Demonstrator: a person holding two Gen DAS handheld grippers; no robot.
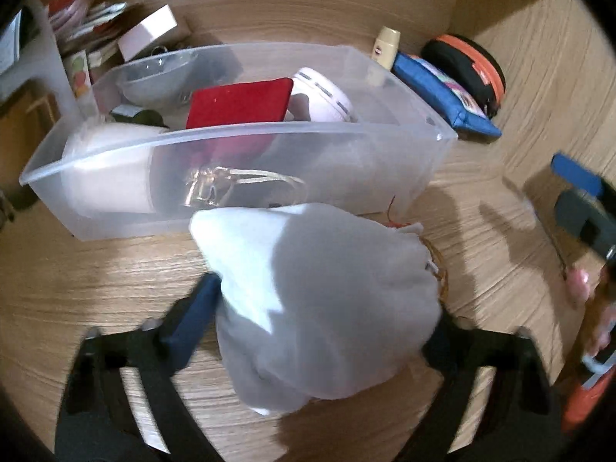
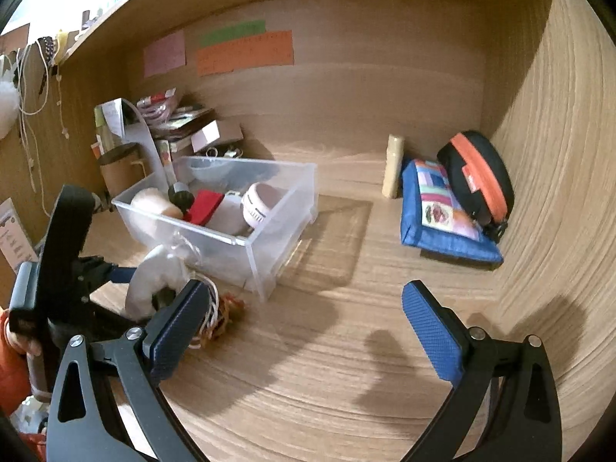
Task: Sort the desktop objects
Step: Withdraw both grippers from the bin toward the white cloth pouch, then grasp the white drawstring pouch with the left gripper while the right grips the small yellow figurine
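My left gripper (image 1: 319, 308) is shut on a white drawstring pouch (image 1: 319, 285) and holds it just in front of the clear plastic bin (image 1: 246, 131). The pouch also shows in the right wrist view (image 2: 154, 285), with its cords and an orange tassel (image 2: 227, 308) hanging onto the desk. The bin (image 2: 246, 238) holds a red box (image 1: 238, 104), a white round device (image 1: 327, 96), a glass bowl (image 1: 158, 77) and a white roll (image 1: 111, 169). My right gripper (image 2: 304, 323) is open and empty above the bare desk, to the right of the pouch.
A blue patchwork pouch (image 2: 442, 208), a black and orange case (image 2: 477, 177) and a cream bottle (image 2: 392, 165) stand at the back right by the wooden side wall. Stacked boxes and papers (image 2: 173, 123) sit behind the bin at the left.
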